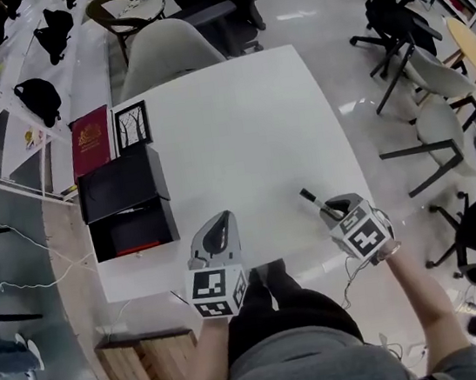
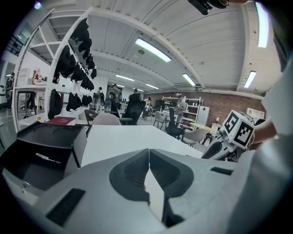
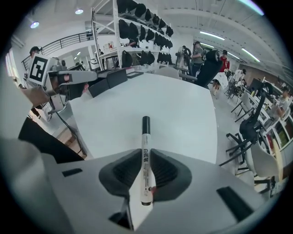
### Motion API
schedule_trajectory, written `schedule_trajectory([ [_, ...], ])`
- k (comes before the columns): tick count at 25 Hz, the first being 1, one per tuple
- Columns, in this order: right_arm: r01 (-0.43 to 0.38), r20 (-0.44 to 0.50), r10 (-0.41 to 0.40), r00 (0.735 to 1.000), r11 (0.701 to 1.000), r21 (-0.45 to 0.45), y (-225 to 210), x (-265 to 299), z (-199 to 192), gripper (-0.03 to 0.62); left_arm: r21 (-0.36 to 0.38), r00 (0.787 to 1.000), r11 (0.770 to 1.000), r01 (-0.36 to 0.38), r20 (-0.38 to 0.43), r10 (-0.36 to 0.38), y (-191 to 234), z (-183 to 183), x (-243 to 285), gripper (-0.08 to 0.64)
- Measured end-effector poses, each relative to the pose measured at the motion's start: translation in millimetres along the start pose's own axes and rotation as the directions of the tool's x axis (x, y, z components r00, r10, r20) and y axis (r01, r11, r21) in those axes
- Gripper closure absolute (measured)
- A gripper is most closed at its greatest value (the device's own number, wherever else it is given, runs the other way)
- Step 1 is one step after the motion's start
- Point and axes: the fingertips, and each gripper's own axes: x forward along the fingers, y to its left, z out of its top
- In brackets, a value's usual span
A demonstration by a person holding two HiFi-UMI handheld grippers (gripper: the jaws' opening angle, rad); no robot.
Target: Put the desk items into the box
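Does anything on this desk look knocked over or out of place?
Nothing stands out: the black box sits open, the book and picture lie flat beside it, the right tongs hold the marker.

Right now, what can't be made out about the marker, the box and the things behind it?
Marker: barrel print too small, right gripper view.
Box interior: dark shadow hides contents, head view.
Red book: cover lettering too small, head view.
Marker's rear end: right gripper covers it, head view.
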Motion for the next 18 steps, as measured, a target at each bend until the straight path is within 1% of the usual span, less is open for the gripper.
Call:
schedule_trajectory([
  [6,-0.024,0.082,0.030,0.996,0.997,-0.079,12.3,-12.7,39.4,0.522,-0.011,0.998,0.998,-0.065,0.016,0.066,11.6,1.4,-14.3,0.552],
  [10,-0.043,0.115,0.060,0.992,0.989,-0.142,21.6,-16.5,63.8,0.522,-0.028,0.992,0.992,-0.120,0.030,0.121,21.7,2.0,-27.0,0.552],
  [15,-0.076,0.143,0.109,0.984,0.973,-0.217,36.7,-16.7,90.5,0.522,-0.048,0.979,0.980,-0.195,0.048,0.197,34.6,3.3,-46.6,0.552],
  [18,-0.096,0.158,0.143,0.977,0.959,-0.268,47.2,-15.0,108.8,0.522,-0.062,0.966,0.966,-0.250,0.059,0.253,44.4,4.0,-60.4,0.552],
])
